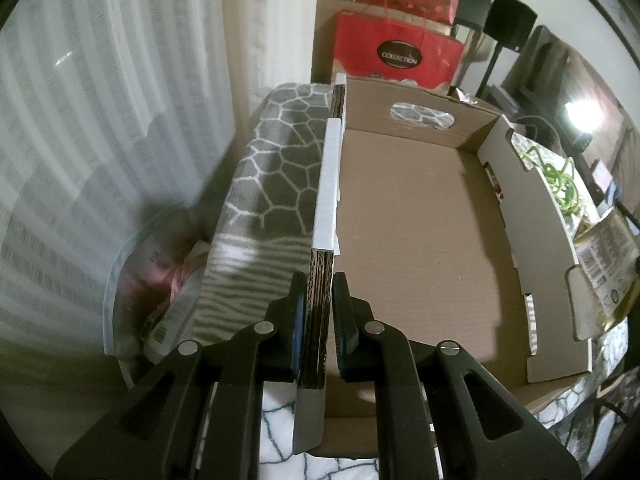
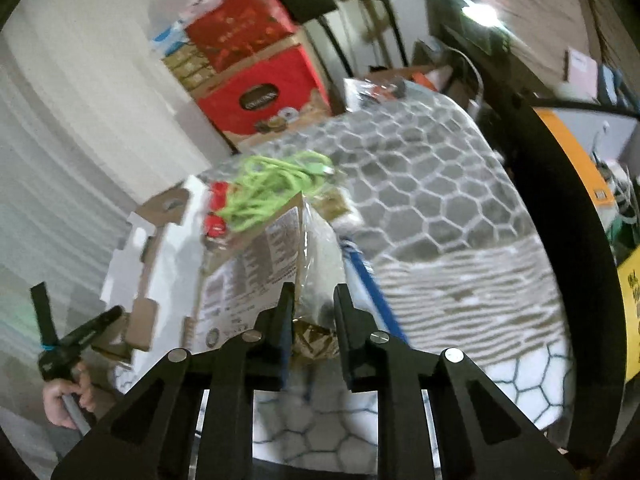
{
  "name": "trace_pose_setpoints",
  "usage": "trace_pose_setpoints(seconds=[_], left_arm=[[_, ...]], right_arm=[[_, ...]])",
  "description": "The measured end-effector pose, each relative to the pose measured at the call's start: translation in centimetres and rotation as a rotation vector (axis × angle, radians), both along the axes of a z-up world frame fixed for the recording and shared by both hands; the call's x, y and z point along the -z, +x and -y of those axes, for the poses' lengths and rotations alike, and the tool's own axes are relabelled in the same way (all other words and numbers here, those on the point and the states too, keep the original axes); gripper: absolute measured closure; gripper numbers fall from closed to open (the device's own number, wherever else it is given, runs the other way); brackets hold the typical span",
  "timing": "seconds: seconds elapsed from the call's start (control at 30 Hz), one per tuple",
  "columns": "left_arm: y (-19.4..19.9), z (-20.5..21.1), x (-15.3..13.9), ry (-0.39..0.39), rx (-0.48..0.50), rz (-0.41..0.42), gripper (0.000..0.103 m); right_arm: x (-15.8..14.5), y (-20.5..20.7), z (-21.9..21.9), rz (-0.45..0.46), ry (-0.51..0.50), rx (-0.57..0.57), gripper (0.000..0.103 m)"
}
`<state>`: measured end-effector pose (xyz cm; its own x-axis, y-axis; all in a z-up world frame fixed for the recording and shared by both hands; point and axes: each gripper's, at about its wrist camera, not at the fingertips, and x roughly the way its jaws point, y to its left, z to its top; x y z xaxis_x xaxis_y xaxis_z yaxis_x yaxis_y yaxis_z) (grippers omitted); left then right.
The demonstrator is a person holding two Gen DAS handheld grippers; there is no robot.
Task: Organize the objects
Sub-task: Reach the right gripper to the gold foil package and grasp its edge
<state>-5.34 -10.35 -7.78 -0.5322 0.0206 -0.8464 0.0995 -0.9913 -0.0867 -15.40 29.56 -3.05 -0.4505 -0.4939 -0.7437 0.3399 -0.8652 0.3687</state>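
An open cardboard box (image 1: 416, 240) lies on a patterned blanket, its floor bare. My left gripper (image 1: 320, 280) is shut on the box's left wall (image 1: 326, 184), pads pressed on the corrugated edge. In the right wrist view the box's white outer side (image 2: 160, 256) shows at left, and a hand (image 2: 60, 400) holds the left gripper there. My right gripper (image 2: 315, 292) is shut on a clear plastic package (image 2: 256, 276) with a printed label and a gold-coloured bottom. A green cable (image 2: 272, 188) and a red item (image 2: 216, 200) lie just beyond it. The green cable (image 1: 560, 184) also shows outside the box's right wall.
The grey honeycomb blanket (image 2: 440, 184) covers the surface under everything. Red gift boxes (image 1: 396, 52) are stacked behind the cardboard box. A zip bag with pink contents (image 1: 160, 272) lies by the curtain at left. A blue-edged flat thing (image 2: 372, 280) lies right of the package. A dark frame (image 2: 568, 240) bounds the right.
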Motion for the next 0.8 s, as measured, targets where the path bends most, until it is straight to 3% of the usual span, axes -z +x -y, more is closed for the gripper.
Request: trace_pose_setpoints(seconds=[0.1,0.27,0.47,0.63,0.7,0.8], left_arm=[[0.0,0.0,0.0,0.001,0.0,0.001,0.092],[0.0,0.0,0.0,0.003,-0.001,0.001,0.092],[-0.1,0.0,0.0,0.002,0.006,0.002,0.092],[0.0,0.0,0.1,0.01,0.0,0.0,0.091],[0.0,-0.1,0.1,0.009,-0.001,0.0,0.092],[0.0,0.0,0.0,0.013,0.0,0.002,0.092]], right_arm=[[-1.9,0.3,2.4,-0.043,0.001,-0.062,0.094],[-2.6,0.6,7.2,-0.031,0.023,-0.17,0.094],[-2.1,0.9,7.5,-0.044,0.047,-0.147,0.089],[-1.2,0.3,4.1,-0.029,0.083,-0.061,0.066],[-0.8,0.2,2.8,-0.031,0.096,-0.02,0.049],[0.2,-0.2,0.7,-0.016,0.098,0.043,0.033]])
